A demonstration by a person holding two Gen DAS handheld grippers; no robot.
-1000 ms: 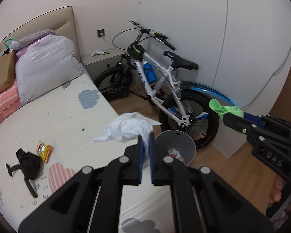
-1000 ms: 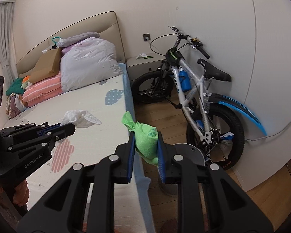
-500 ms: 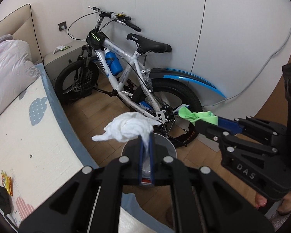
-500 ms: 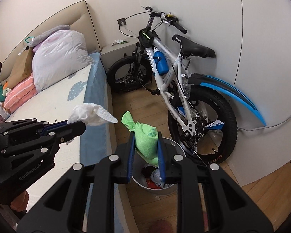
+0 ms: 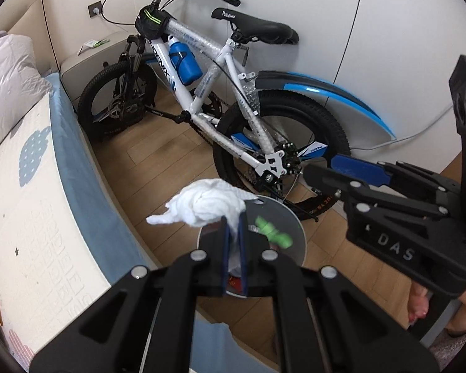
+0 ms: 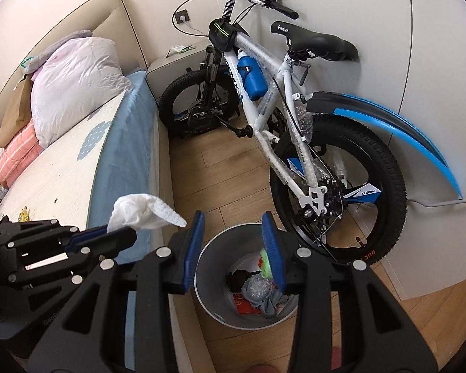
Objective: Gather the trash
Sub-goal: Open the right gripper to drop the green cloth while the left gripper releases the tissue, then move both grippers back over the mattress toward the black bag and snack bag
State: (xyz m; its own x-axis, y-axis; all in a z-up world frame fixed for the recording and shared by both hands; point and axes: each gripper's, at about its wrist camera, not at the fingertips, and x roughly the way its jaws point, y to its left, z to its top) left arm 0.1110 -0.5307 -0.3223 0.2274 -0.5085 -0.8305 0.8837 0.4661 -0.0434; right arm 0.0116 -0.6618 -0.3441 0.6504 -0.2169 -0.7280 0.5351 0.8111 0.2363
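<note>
My left gripper (image 5: 233, 217) is shut on a crumpled white tissue (image 5: 208, 202), which sticks out up and to the left of the pads, just above the near rim of a round grey bin (image 5: 299, 248). My right gripper (image 6: 233, 217) hangs over the same bin (image 6: 208, 267) and its jaws are opening, with nothing pressed between the pads. A green wad (image 6: 264, 262) shows below and behind the right pad, and in the left wrist view it is a blurred green shape (image 5: 273, 231) inside the bin's mouth. The bin holds other trash.
A white and blue bicycle (image 6: 264, 118) leans on the wall just behind the bin, its rear wheel (image 6: 338, 199) almost touching it. The bed (image 6: 77, 168) with pillows borders the bin on the left. A yellow snack wrapper (image 6: 23, 216) lies on the mattress. A person's foot (image 5: 419, 304) stands at the right.
Both grippers swung from above the bed over to the bin and sank toward it. The right jaws have parted and the green wad has dropped out toward the bin. The left still grips the tissue.
</note>
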